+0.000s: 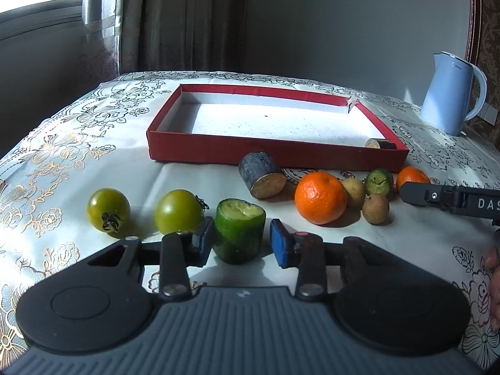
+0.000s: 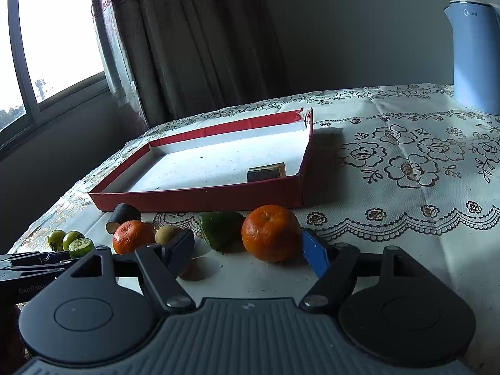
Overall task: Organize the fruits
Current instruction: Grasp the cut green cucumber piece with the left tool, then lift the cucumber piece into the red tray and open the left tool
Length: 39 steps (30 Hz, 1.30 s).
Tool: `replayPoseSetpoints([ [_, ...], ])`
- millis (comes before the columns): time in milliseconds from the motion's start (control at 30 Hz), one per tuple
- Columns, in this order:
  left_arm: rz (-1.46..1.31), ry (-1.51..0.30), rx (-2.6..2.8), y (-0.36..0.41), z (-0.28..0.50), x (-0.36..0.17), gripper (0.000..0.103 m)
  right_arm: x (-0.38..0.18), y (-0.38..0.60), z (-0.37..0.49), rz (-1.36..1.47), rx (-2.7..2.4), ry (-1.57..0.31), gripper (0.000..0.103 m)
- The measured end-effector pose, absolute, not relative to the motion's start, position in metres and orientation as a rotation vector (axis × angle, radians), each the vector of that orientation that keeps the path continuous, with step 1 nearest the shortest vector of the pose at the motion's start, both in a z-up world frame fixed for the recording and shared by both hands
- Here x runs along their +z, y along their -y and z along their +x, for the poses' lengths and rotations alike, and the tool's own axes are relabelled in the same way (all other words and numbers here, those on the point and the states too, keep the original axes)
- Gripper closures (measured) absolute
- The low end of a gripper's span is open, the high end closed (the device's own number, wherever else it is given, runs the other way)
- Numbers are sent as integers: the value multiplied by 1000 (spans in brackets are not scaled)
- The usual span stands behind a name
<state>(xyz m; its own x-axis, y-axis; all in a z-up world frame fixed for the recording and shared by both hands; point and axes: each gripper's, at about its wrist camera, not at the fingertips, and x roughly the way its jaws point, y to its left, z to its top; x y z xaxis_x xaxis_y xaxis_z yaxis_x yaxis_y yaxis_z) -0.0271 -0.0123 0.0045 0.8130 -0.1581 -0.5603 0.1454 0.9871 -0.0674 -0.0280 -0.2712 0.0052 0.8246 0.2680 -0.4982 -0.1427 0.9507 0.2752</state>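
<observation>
Two green tomatoes (image 1: 108, 208), two oranges (image 1: 320, 197), two cucumber pieces (image 1: 239, 230), two sugarcane chunks (image 1: 262, 175), one red tray (image 1: 275, 153).

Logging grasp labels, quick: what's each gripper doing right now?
Left gripper: open, jaws either side of the cut cucumber piece, not clamped.
Right gripper: open, holding nothing, with a mandarin just ahead.

Fruits (image 1: 320, 201) lie in a row before the box (image 1: 275, 153); kettle (image 1: 451, 93) behind, to its right
</observation>
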Motion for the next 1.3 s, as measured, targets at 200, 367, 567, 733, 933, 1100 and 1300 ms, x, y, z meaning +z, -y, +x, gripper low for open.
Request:
replayPoseSetpoints([
  [200,23,-602,-134,19,-27,4,72,5,268,-28,213,218,-570,24],
  [367,28,-608,-107,23,-26,5,73,5,269,-29,217,204,-576,24],
  [567,27,-624,-92,24,-24,7,73,4,268,-37,205,150,-602,24],
  [733,35,-624,-78,26,-25,10,74,4,268,-44,202,151,-586,24],
  [933,51,-580,-78,31,-28,26,74,3,273,-41,246,168,-590,21],
  [1100,89,-539,-67,41,-16,45,74,3,276,-42,264,171,-585,21],
  [1300,138,-523,-40,54,23,58,74,2,278,-40,286,178,-582,19],
])
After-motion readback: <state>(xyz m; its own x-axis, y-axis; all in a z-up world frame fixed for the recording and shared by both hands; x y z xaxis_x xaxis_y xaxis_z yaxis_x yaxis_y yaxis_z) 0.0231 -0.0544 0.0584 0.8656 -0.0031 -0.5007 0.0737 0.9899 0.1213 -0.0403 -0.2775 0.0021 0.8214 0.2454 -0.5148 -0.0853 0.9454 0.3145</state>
